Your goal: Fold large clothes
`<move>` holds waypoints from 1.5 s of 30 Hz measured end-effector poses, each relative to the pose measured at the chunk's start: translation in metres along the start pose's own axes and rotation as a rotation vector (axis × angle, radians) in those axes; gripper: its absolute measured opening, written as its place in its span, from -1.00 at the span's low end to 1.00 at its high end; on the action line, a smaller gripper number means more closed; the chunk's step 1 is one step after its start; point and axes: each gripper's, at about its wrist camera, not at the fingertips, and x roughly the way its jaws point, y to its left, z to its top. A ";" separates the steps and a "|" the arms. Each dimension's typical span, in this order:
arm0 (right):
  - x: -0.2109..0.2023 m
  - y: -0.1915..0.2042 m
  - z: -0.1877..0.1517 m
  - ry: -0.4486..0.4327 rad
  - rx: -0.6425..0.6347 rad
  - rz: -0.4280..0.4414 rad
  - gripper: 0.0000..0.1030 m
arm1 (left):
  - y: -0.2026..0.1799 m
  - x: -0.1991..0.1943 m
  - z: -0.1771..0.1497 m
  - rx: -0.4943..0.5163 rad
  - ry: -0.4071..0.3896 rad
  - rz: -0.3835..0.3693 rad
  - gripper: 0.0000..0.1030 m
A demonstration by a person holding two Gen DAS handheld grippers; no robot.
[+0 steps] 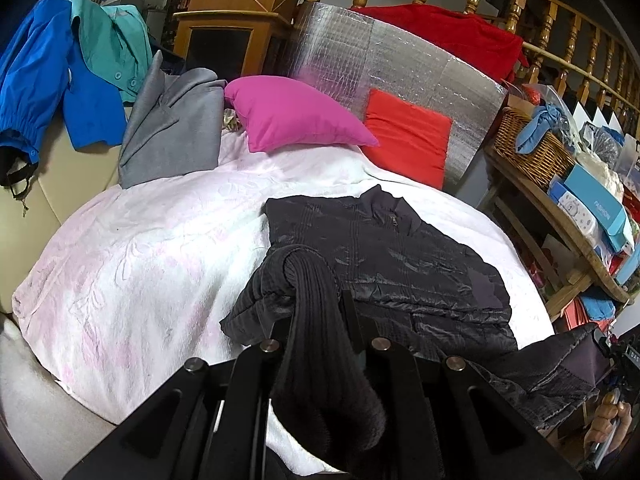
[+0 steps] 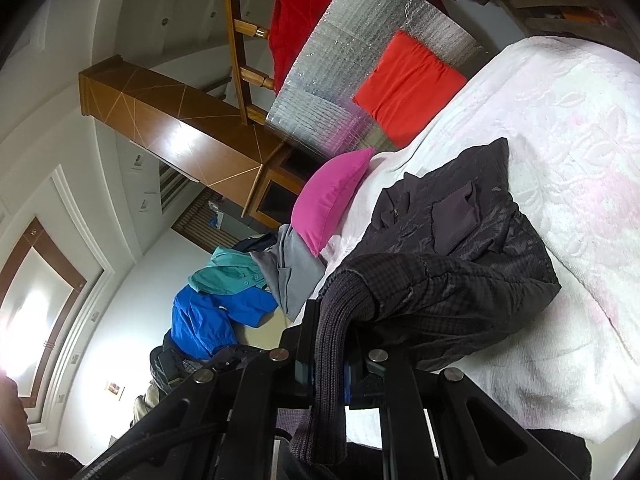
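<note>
A black quilted jacket [image 1: 400, 264] lies front up on a white and pink blanket [image 1: 160, 248], its collar toward the pillows. My left gripper [image 1: 316, 308] is shut on the ribbed knit cuff [image 1: 316, 344] of one sleeve, which is drawn over the jacket's body. In the right wrist view, which is rolled on its side, the same jacket [image 2: 472, 248] shows, and my right gripper [image 2: 332, 320] is shut on the other ribbed cuff [image 2: 332, 360]. In the left view a hand [image 1: 608, 420] at the lower right holds the other gripper and that sleeve.
A pink pillow [image 1: 296, 114] and a red cushion [image 1: 408, 136] lean on a silver foil board [image 1: 392, 72]. Grey [image 1: 172, 132], teal [image 1: 108, 44] and blue [image 1: 60, 80] garments hang at the left. A cluttered wooden shelf with a wicker basket [image 1: 532, 148] stands to the right.
</note>
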 end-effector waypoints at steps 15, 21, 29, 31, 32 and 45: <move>-0.003 -0.005 -0.002 -0.013 0.011 0.007 -0.81 | -0.003 -0.002 0.001 0.006 -0.005 0.010 -0.72; -0.003 -0.006 -0.003 -0.015 0.013 0.010 -0.81 | -0.002 -0.002 0.001 0.007 -0.005 0.014 -0.72; -0.003 -0.007 -0.003 -0.014 0.013 0.008 -0.81 | -0.002 -0.001 0.001 0.010 -0.003 0.016 -0.72; -0.003 -0.008 -0.003 -0.012 0.013 0.006 -0.81 | -0.003 -0.001 0.001 0.012 -0.003 0.016 -0.72; -0.003 -0.008 -0.003 -0.011 0.013 0.005 -0.81 | -0.002 -0.001 0.001 0.014 -0.003 0.016 -0.72; -0.003 -0.005 -0.001 -0.015 0.012 0.002 -0.81 | -0.003 0.000 0.003 0.012 -0.005 0.013 -0.72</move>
